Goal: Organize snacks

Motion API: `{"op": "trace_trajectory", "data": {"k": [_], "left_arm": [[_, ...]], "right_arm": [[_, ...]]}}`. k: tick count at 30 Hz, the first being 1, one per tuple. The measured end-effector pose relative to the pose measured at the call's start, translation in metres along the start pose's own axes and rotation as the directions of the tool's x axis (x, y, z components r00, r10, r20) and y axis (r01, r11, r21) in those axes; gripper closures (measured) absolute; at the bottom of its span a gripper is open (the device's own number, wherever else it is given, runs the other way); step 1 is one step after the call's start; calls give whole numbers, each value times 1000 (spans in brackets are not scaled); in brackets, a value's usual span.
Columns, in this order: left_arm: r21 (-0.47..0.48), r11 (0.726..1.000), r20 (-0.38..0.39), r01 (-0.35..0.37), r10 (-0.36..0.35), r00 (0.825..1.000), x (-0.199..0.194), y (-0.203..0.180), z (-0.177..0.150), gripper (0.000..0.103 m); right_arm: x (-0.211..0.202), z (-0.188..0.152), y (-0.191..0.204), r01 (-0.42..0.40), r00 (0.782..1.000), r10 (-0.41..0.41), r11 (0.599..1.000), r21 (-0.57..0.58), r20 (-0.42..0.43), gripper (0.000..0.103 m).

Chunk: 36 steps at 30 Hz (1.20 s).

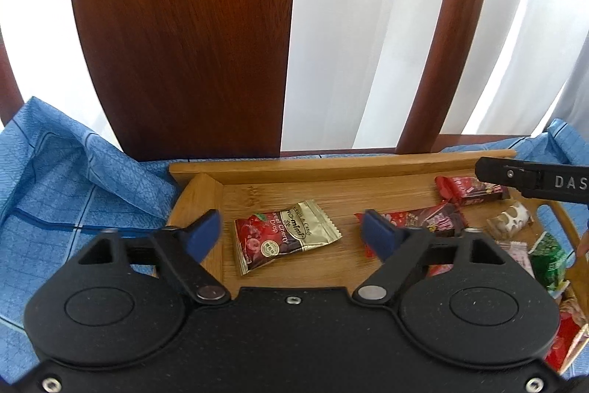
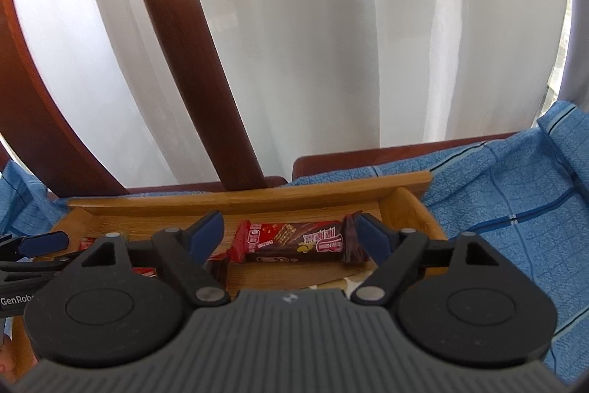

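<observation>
Cherry drop sachet (image 1: 287, 236) lay flat on the floor of the wooden tray (image 1: 331, 168), toward its left end, long axis skewed diagonally across the tray. It sat directly ahead of the left gripper (image 1: 291, 234), between the blue pads (image 1: 206, 232) without touching either; jaws spread wide, nothing grasped. Chocolate wafer bar (image 2: 294, 242) lay at the tray's right end, long axis crosswise, spanning the gap of the right gripper (image 2: 291, 238); jaws likewise released, pads clear of the wrapper ends as far as could be seen. Each gripper was nearer its own item. Other wrapped snacks (image 1: 511, 223) clustered mid-tray. Tray rested on blue cloth (image 1: 55, 179), a wooden chair back (image 1: 176, 35) and white curtain (image 2: 349, 43) behind. Judgement: both items looked just set down; a re-grasp of the sachet would need a roll to match its diagonal.
</observation>
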<state>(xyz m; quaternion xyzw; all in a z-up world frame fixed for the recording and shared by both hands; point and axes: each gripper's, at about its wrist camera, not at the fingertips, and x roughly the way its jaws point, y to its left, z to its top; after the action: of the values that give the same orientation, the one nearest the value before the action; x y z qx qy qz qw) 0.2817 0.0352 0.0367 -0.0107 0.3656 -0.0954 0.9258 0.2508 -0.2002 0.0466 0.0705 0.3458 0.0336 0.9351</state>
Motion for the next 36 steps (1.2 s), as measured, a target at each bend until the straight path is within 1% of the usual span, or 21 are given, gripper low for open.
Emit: {"op": "trace_trajectory", "data": {"k": [3, 10, 15, 19, 26, 31, 36], "left_arm": [[14, 1000, 29, -16, 15, 999, -15, 0, -4, 11], [35, 999, 59, -35, 33, 998, -48, -8, -18, 6], [57, 998, 106, -41, 34, 994, -75, -14, -32, 4], [36, 999, 110, -16, 12, 994, -95, -15, -46, 3], [21, 1000, 128, -8, 5, 992, -120, -18, -76, 2], [20, 1000, 127, -25, 22, 992, -130, -21, -92, 2], [-1, 1000, 115, -20, 20, 993, -134, -21, -101, 2]], "right_arm": [[-15, -5, -1, -8, 1000, 8, 1000, 0, 21, 13], [-55, -30, 0, -11, 996, 14, 999, -42, 85, 12], [-81, -43, 1, -8, 991, 16, 998, -64, 131, 11], [-102, -59, 6, 14, 985, 3, 995, -95, 174, 11], [-129, -88, 13, 22, 977, 6, 992, -128, 213, 9], [-142, -107, 16, 45, 972, -5, 985, -165, 234, 8], [-150, -120, 19, 65, 969, -16, 980, -190, 248, 6]]}}
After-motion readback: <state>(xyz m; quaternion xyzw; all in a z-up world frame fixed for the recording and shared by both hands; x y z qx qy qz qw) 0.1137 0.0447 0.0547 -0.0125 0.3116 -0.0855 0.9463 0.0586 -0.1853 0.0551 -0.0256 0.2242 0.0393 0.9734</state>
